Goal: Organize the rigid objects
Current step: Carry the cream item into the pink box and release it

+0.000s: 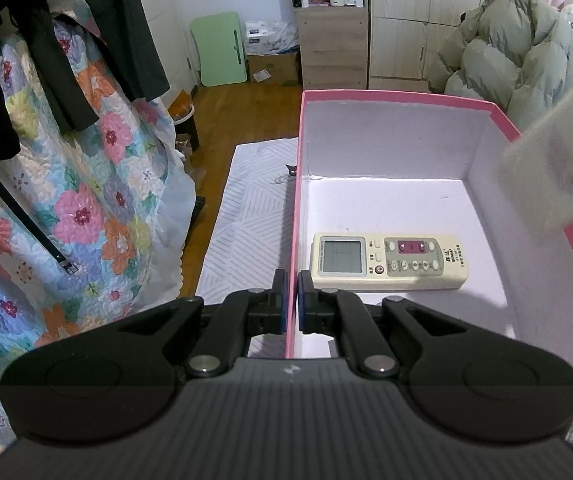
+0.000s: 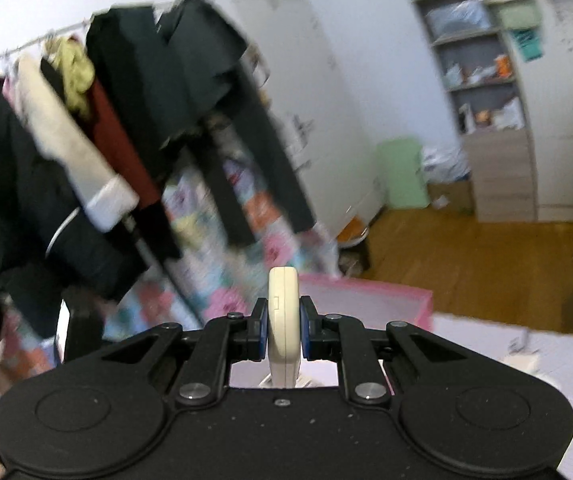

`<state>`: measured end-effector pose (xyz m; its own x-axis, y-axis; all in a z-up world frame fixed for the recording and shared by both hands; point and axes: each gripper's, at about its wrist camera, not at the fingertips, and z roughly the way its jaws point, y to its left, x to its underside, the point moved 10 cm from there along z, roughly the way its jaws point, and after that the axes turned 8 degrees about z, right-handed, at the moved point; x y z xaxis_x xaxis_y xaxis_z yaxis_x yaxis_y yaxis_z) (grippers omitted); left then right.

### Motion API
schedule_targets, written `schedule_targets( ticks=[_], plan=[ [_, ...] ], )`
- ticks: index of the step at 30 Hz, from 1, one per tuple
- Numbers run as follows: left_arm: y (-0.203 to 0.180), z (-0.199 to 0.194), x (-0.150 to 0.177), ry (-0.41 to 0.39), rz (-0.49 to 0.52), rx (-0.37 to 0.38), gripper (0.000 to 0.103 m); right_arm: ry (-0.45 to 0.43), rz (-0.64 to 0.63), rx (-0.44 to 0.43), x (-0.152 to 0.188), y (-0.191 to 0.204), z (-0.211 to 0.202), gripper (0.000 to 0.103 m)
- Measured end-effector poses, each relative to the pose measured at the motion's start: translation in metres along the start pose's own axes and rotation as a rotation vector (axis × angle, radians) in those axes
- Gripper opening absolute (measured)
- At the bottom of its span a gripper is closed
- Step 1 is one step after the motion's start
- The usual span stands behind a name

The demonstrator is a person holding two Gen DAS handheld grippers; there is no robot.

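A pink box (image 1: pixel 398 98) with a white inside stands on a white patterned surface (image 1: pixel 246 216). A cream remote control (image 1: pixel 386 262) lies flat on the box's floor, near the left wall. My left gripper (image 1: pixel 293 300) is shut on that left wall, one finger inside and one outside. A second cream remote (image 2: pixel 283 300) stands on edge between the pads of my right gripper (image 2: pixel 283 328), which is shut on it. In the left wrist view this second remote (image 1: pixel 558 148) shows blurred above the box's right wall. The pink box (image 2: pixel 366 296) lies just beyond the right gripper.
A rack of dark clothes (image 2: pixel 166 92) and a floral quilt (image 1: pixel 86 200) hang to the left. Wooden floor (image 1: pixel 242 116), a green folding table (image 1: pixel 220 50), a shelf cabinet (image 1: pixel 332 28) and a puffy grey-green coat (image 1: pixel 506 52) lie beyond the box.
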<state>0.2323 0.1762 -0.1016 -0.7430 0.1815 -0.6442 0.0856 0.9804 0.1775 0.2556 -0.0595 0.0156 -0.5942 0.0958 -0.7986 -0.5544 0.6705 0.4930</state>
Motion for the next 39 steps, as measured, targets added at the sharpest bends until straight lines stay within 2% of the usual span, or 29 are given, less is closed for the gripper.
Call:
schedule_targets(
  ticks=[8,14,17,19,24,29,32,34,35,36,37,39],
  plan=[
    [0.001,0.0,0.0,-0.012,-0.016,-0.005,0.005,0.154,-0.168,0.07,0.042,0.004,0.052,0.019],
    [0.001,0.0,0.0,-0.016,-0.019,0.003,0.004,0.233,-0.469,0.157,0.067,0.017,0.073,0.019],
    [-0.002,0.001,0.0,-0.018,-0.013,0.004,0.004,0.264,-0.535,0.131,0.076,0.027,0.072,0.019],
    [0.0,0.001,0.001,-0.02,-0.013,0.001,0.004,0.276,-0.587,0.119,0.084,0.034,0.073,0.018],
    [0.0,0.002,0.001,-0.026,-0.028,-0.001,0.005,0.258,-0.756,0.161,0.102,0.05,0.085,0.018],
    [0.002,0.001,0.001,-0.025,-0.037,0.011,0.004,0.265,-0.846,0.125,0.113,0.062,0.09,0.018],
    [0.002,0.002,0.001,-0.026,-0.034,0.006,0.004,0.294,-0.794,0.093,0.111,0.065,0.089,0.021],
    [0.003,0.002,0.001,-0.025,-0.032,0.004,0.004,0.345,-0.71,0.056,0.109,0.066,0.086,0.023],
    [0.002,0.001,0.0,-0.024,-0.031,0.003,0.004,0.369,-0.653,0.03,0.109,0.066,0.084,0.033],
    [0.002,0.001,0.0,-0.022,-0.031,0.003,0.004,0.391,-0.589,0.015,0.107,0.065,0.084,0.046],
    [0.002,0.001,0.0,-0.022,-0.031,0.004,0.004,0.406,-0.523,0.002,0.105,0.063,0.083,0.05],
    [0.002,0.001,0.0,-0.023,-0.033,0.004,0.004,0.421,-0.399,-0.034,0.1,0.058,0.078,0.05]
  ],
)
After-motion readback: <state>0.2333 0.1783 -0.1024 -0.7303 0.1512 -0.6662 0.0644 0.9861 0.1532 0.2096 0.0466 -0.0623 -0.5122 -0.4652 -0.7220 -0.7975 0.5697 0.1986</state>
